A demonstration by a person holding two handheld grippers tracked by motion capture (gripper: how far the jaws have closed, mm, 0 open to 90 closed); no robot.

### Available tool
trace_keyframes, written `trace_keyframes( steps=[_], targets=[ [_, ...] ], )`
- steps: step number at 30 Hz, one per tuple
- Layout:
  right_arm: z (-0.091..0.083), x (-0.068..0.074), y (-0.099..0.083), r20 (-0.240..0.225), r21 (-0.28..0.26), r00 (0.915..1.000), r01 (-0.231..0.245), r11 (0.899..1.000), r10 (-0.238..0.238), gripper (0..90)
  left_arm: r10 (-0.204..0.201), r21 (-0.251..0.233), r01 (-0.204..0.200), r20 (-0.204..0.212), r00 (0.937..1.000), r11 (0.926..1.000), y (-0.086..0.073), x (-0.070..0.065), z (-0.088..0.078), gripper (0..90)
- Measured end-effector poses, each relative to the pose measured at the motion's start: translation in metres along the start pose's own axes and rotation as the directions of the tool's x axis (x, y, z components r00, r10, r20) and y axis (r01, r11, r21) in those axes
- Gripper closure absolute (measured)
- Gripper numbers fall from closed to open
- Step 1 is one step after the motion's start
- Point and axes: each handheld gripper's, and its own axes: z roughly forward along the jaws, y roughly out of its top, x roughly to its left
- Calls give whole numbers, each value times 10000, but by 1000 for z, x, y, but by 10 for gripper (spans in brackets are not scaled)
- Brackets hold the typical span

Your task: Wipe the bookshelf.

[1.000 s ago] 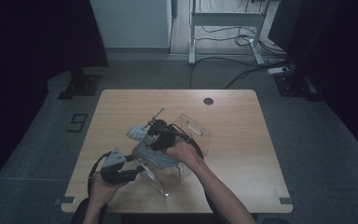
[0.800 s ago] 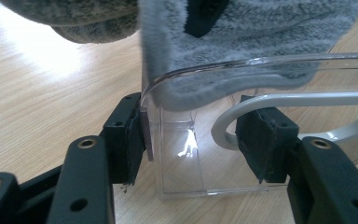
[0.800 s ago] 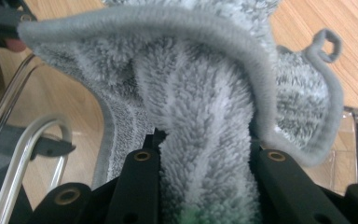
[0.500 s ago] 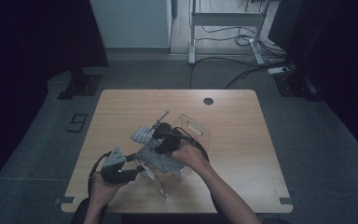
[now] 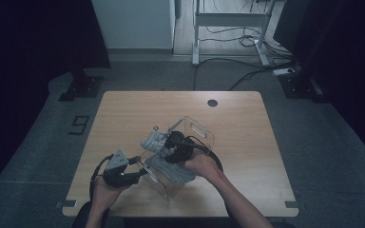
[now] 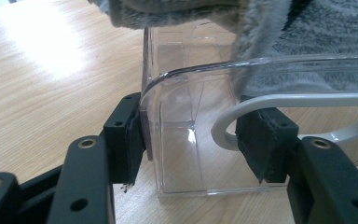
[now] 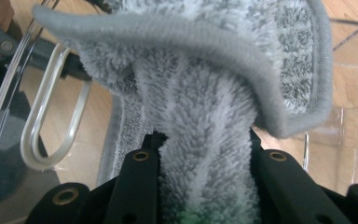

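A clear plastic box (image 5: 200, 130) with slot handles stands mid-table. My left gripper (image 5: 144, 172) is shut on its near-left end. In the left gripper view the pads (image 6: 133, 140) press the clear wall (image 6: 186, 154) beside a white-rimmed handle slot (image 6: 279, 100). My right gripper (image 5: 165, 144) reaches into the box from the right and is shut on a fluffy grey cloth (image 5: 153, 140). Seen from the right gripper (image 7: 204, 154), the cloth (image 7: 200, 88) bunches between the jaws and folds over above them. Part of the cloth (image 6: 307, 28) hangs over the box rim.
The wooden table (image 5: 247, 118) has a round cable hole (image 5: 212, 102) near its far edge. Bare wood surrounds the box on every side. Beyond the table lie dark floor, a desk frame and cables.
My right gripper has shifted a little to the right and toward the person, carrying the grey cloth with it. The left gripper and the box have stayed put.
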Motion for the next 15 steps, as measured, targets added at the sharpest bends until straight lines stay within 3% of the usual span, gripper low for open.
trace_keyframes(
  steps=[15],
  targets=[
    [-11, 5, -28, -93, -111, 9999, -120, 9999, 119, 686, 13, 28, -13, -50, 10000, 10000, 0, 0, 0, 436]
  ],
)
